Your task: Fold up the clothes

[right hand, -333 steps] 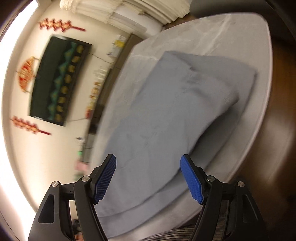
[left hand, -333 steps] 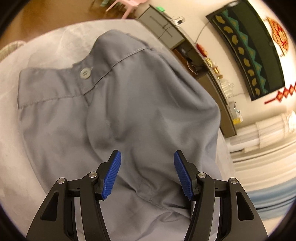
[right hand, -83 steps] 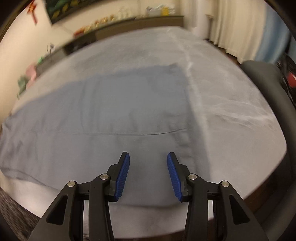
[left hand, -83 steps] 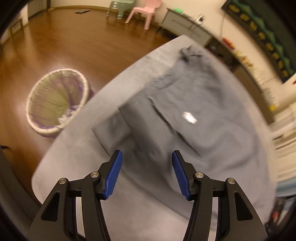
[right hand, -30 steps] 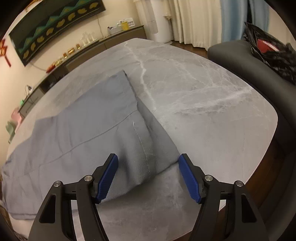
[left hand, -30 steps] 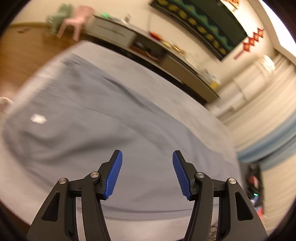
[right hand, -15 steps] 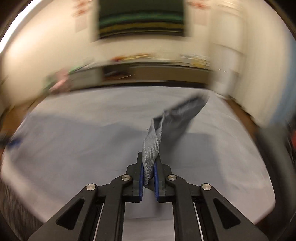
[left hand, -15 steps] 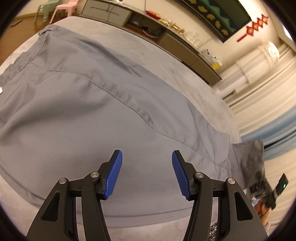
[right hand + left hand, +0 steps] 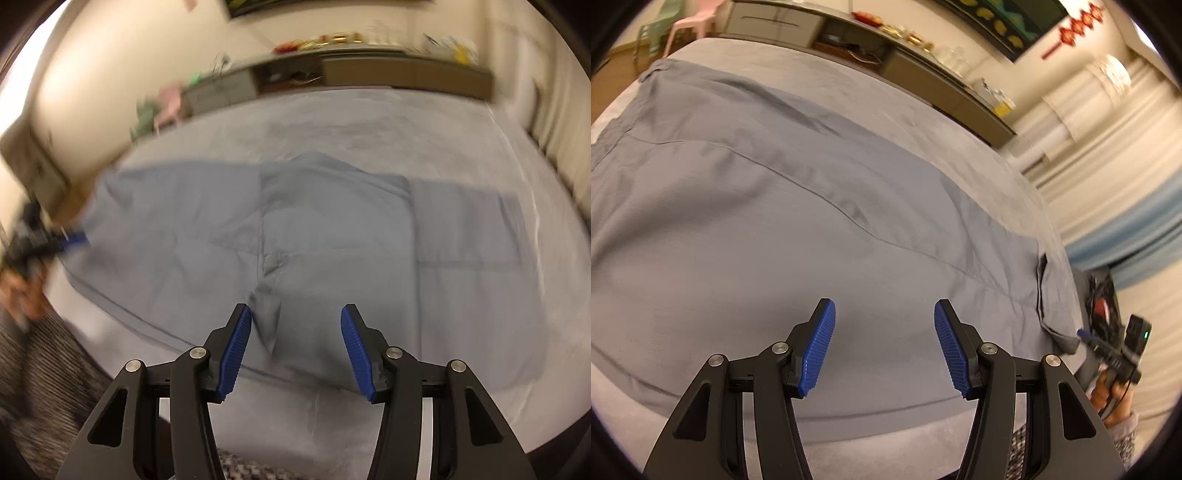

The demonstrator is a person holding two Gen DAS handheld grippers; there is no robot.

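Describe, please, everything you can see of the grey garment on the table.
The grey garment is thin woven cloth with stitched seams, spread lengthwise on the grey table. In the right wrist view one end is folded over, making a doubled layer with some creases. Both the left hand-held gripper and the right hand-held gripper hover open above it, gripping nothing.

A: How do the left tongs (image 9: 884, 347) stand?

B: Spread wide, the blue ribbed pads (image 9: 817, 347) well apart with nothing between them, black arms reaching in from the bottom edge of their own view.

A: And the right tongs (image 9: 295, 347)?

B: The same: parted wide, pads (image 9: 236, 350) holding nothing.

A: Can each be seen from the other camera?

B: Yes. The right tongs show small at the far right of the left view, a bare hand (image 9: 1110, 391) gripping the handle. The left tongs show blurred at the left edge of the right view, with a hand (image 9: 22, 291) below them.
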